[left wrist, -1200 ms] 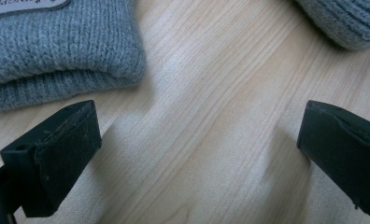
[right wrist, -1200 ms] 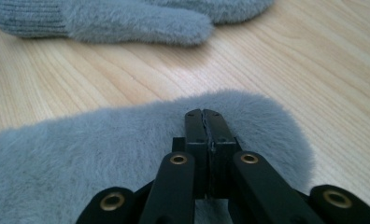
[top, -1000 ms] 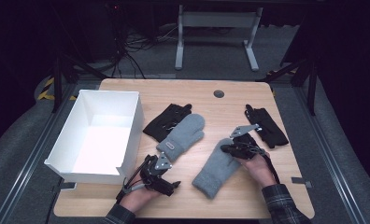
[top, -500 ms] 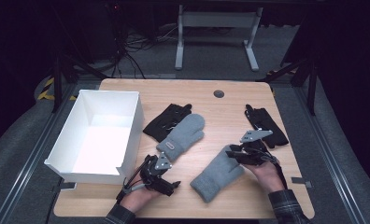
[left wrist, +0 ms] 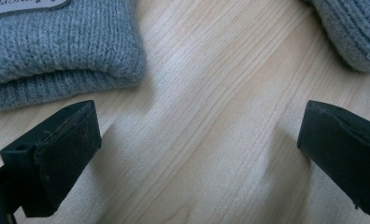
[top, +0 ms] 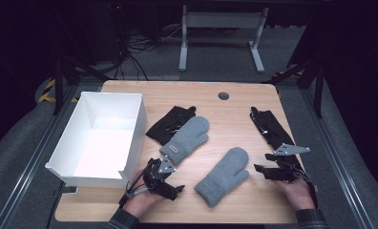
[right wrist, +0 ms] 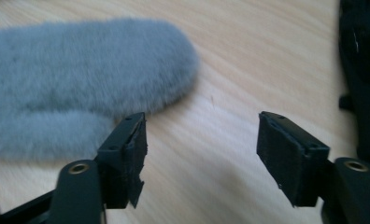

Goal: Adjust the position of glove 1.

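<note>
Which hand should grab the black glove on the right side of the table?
Probably the right. The right gripper sits right beside that black glove, jaws open with nothing between them. The left gripper is across the table, by the grey mitten near the white box.

On the table (top: 235,100) a box (top: 72,160) sits left, two mittens (top: 186,138) (top: 223,176) lie centre (one partly over a glove (top: 170,121)), another glove (top: 268,126) far right.
</note>
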`<state>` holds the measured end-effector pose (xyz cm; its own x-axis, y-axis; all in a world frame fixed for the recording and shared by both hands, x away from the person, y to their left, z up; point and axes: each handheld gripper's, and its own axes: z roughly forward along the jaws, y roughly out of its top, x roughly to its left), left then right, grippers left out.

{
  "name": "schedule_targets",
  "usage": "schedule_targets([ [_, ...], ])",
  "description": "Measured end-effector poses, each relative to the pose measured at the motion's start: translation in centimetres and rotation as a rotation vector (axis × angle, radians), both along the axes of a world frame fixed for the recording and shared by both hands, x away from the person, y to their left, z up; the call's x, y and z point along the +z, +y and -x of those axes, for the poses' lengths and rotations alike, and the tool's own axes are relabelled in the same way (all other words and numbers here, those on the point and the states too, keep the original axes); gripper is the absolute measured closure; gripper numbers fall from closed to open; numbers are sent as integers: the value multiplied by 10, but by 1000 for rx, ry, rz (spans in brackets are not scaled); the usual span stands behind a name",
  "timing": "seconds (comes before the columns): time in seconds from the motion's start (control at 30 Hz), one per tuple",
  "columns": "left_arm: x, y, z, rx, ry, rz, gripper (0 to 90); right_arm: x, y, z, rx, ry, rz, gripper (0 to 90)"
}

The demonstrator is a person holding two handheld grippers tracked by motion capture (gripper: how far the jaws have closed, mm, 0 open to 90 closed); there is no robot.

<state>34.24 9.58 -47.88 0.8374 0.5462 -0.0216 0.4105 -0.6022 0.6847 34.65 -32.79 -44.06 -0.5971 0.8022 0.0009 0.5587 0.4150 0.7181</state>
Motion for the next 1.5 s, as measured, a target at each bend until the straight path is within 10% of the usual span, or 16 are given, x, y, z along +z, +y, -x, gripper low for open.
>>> schedule_targets([
  [0.33,3,-4,1,4,24,-24,3,-21,-13,18,9,35,32,171],
  [0.8,28,-13,1,16,18,-18,63,-29,-17,25,-15,-30,9,113],
  [1.5,60,-32,-61,103,-3,10,336,-29,-17,25,-15,-30,11,113],
])
